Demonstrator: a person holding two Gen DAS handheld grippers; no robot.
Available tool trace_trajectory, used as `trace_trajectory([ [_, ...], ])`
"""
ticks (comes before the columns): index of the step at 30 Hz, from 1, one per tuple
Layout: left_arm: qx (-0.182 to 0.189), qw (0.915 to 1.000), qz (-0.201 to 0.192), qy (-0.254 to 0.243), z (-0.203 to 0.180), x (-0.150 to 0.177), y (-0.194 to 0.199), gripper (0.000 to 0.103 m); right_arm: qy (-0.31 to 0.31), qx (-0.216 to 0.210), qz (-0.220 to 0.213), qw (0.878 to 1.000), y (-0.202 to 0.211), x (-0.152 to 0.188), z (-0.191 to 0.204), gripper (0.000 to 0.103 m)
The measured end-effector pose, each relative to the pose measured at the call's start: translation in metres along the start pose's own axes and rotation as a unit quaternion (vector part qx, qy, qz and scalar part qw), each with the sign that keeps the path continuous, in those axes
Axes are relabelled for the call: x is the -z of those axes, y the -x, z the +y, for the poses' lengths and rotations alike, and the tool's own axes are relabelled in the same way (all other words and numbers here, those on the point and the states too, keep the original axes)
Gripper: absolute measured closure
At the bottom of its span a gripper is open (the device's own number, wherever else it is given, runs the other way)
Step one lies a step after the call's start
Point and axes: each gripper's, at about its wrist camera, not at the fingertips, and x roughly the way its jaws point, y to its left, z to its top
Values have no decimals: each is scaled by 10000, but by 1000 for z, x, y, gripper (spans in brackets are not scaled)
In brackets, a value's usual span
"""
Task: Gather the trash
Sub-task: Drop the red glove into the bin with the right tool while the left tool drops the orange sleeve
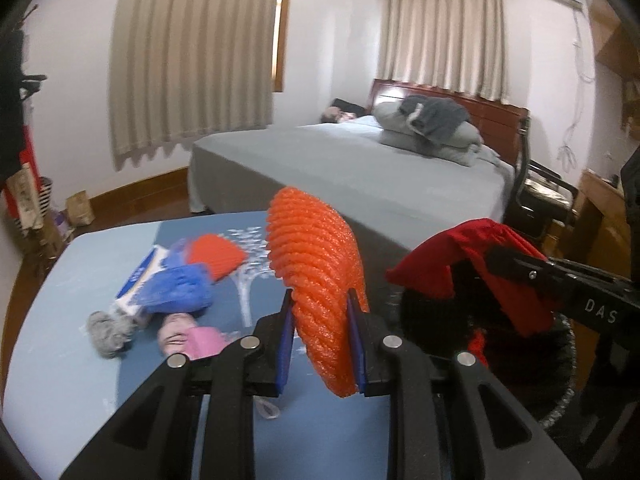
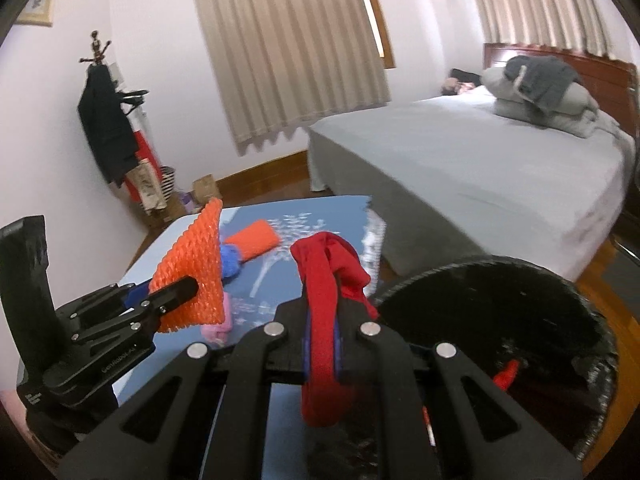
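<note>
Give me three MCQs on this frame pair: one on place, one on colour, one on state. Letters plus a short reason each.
1. Where is the black bin relative to the blue table?
A. On the bed
B. Beside the table, on the right claw's side
C. Under the coat rack

2. What colour is the foam net in the left claw?
A. Orange
B. Green
C. White

3. What state is the right claw in?
A. Open and empty
B. Shut on the red cloth
C. Shut on a blue bag

Answers:
1 B, the bin's rim shows just right of the table edge in the right wrist view.
2 A, the ribbed orange net stands between the blue pads.
3 B, the red cloth is pinched between the pads and drapes over them.
</note>
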Motion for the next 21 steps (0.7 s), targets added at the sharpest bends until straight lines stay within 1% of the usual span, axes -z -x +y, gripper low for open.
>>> trace_trajectory([
  [10,562,9980,38,-304,-53,-11,-21,79,-253,634,-52,9977,29,19,-47,96],
  [16,918,9945,129,-482,-85,-15,-36,79,-408,921,-87,9949,43,27,-73,96],
  [21,1127,9915,231,-608,-108,-14,-49,79,-526,1120,-91,9923,51,34,-90,95],
])
